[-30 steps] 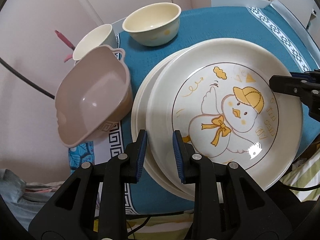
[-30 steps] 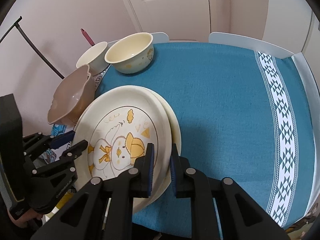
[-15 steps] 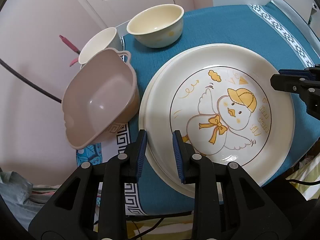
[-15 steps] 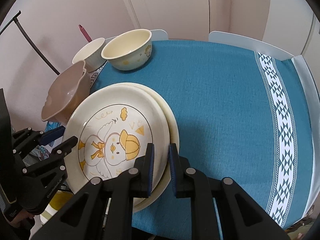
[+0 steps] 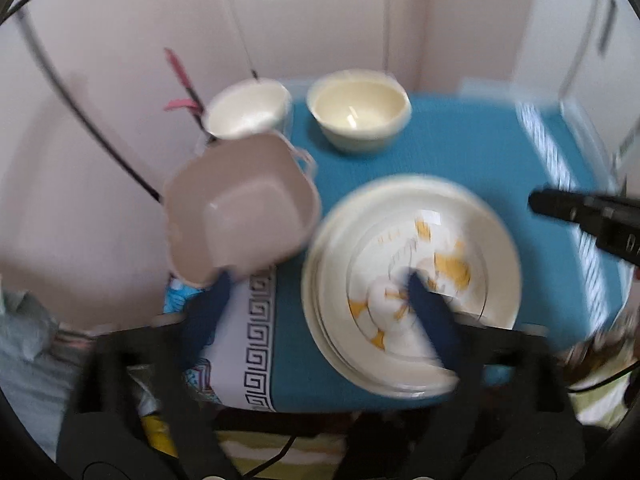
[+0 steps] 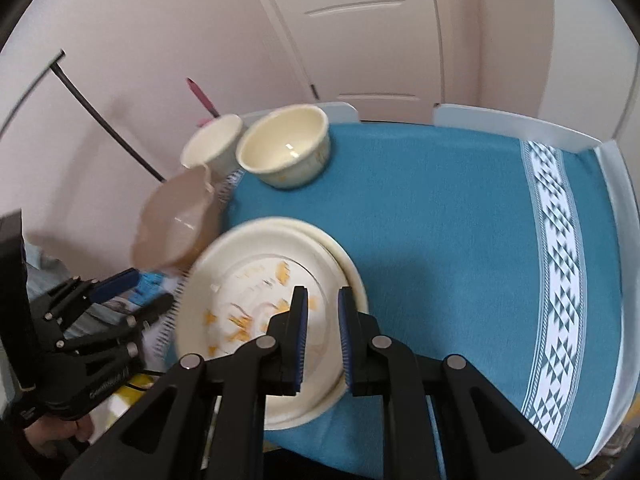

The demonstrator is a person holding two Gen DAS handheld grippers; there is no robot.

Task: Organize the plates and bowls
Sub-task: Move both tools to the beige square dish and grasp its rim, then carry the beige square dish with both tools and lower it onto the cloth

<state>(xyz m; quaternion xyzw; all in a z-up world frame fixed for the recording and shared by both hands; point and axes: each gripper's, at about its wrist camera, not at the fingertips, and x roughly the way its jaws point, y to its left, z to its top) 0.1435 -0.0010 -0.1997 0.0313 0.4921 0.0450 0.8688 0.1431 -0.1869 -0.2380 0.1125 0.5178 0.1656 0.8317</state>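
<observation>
Plates (image 6: 276,280) lie stacked on the near left part of the blue cloth (image 6: 440,220), the duck-printed one on top, at about six o'clock in both wrist views. Our right gripper (image 6: 323,334) hangs just above the stack's near-right rim with its jaws parted and nothing between them. Our left gripper (image 5: 316,312) is spread wide and empty, one finger toward the tan dish at ten o'clock, the other over the plate; that view is smeared by motion, so contact with either is beyond what we can tell.

Beside the stack at ten o'clock the tan dish (image 5: 240,216) sits tilted at the table's left edge, seemingly just touching the plates. Farther on, at twelve o'clock, stands the cream bowl (image 6: 286,146), with the white cup (image 6: 214,144) close on its left.

We judge the plates gathered and the bowls next. That calls for closing on a bowl rim, likely the tan dish nearest our left gripper, firmly, since it looks poorly seated.
</observation>
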